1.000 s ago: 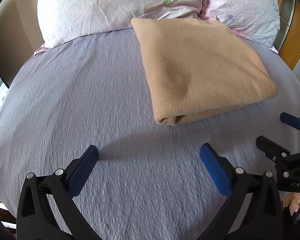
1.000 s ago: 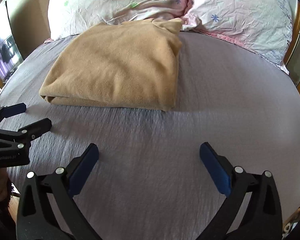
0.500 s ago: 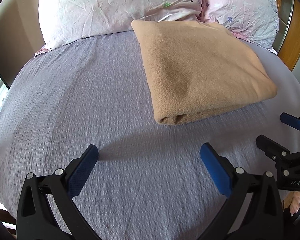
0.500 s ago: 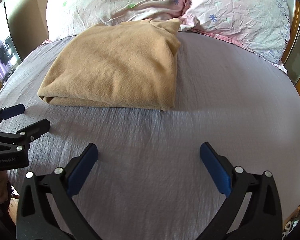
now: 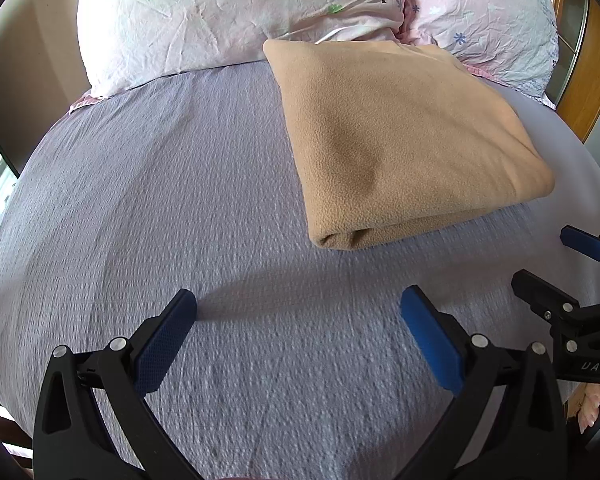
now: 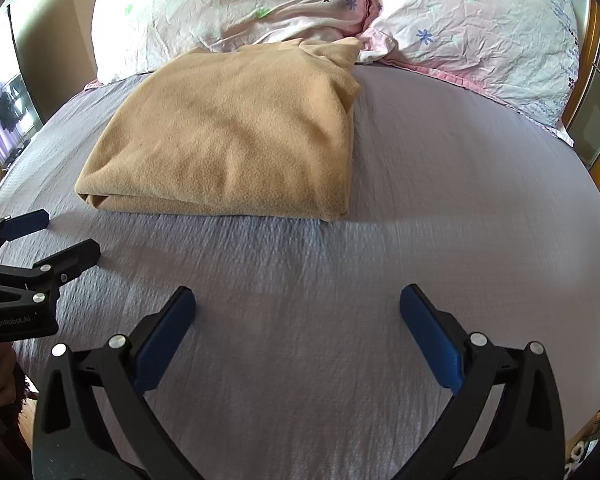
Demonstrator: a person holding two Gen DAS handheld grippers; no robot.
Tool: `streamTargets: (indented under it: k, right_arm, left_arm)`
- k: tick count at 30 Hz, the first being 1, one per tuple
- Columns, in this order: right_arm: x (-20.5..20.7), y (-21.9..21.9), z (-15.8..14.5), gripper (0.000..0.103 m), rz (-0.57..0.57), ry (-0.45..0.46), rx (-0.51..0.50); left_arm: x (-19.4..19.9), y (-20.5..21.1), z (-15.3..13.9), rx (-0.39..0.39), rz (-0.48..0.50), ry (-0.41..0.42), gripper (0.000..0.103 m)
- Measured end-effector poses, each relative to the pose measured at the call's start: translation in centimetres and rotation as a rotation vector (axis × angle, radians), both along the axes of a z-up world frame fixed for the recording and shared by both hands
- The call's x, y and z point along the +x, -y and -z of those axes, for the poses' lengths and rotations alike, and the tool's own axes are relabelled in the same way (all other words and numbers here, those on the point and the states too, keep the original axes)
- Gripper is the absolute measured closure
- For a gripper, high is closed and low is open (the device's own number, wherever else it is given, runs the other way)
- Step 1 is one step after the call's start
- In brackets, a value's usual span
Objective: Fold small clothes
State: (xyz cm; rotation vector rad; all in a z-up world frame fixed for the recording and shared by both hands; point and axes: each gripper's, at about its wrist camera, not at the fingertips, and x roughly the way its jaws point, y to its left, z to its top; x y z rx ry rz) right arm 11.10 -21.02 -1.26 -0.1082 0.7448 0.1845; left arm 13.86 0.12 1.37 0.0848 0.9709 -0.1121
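Tan garment (image 5: 404, 140): matt fleece; bedsheet (image 5: 160, 208): rough, textured cloth.

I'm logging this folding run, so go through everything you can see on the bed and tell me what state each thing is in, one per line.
tan fleece cloth: folded into a flat stack, lying on the bed sheet, far edge against the pillows.
left gripper: open, empty, above the sheet, short of the cloth.
right gripper: open, empty, above the sheet.
bed sheet: spread flat.
pillows: wrinkled, side by side at the bed's head.

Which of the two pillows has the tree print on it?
The left pillow, behind the folded tan garment; its tree sits near the inner edge. The right pillow shows only small flowers.
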Motion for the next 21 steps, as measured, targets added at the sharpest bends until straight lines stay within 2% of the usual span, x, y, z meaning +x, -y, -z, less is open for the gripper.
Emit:
streamTargets:
  k: [21]
  right_arm:
    - [0.05,-0.03,-0.08,0.002,0.003,0.004,0.002]
  left_arm:
    - [-0.13,0.01,0.01,-0.001,0.001,0.009,0.001]
